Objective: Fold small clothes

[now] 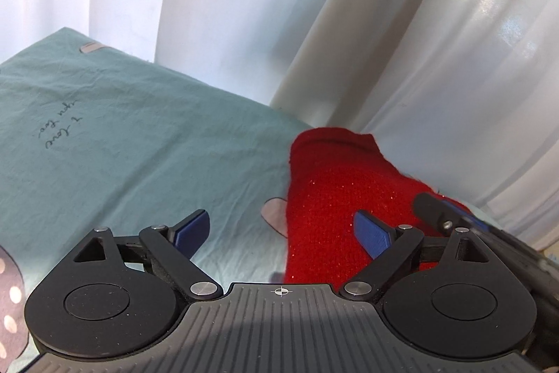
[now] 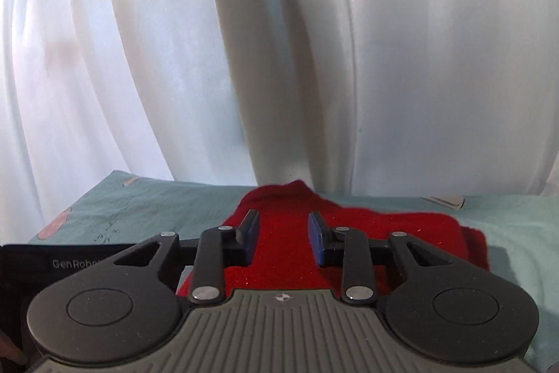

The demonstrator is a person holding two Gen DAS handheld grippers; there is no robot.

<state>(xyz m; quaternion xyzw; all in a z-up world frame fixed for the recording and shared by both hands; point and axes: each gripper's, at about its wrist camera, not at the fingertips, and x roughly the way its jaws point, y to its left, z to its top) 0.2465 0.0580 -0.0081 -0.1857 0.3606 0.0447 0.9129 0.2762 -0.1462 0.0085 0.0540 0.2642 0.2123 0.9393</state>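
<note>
While the left gripper (image 1: 281, 231) gapes wide and empty, the right gripper (image 2: 283, 238) hovers half-open, gripping nothing, over one red knit garment (image 2: 367, 233).

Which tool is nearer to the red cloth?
Right. The right tool hangs directly over the red cloth; the left tool is open beside its edge, mostly over the green sheet.

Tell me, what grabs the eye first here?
A bright red knitted garment lies on a pale green cloth, before white curtains. The left gripper stands wide open, one finger over its edge; the right gripper hovers above it, holding nothing.
</note>
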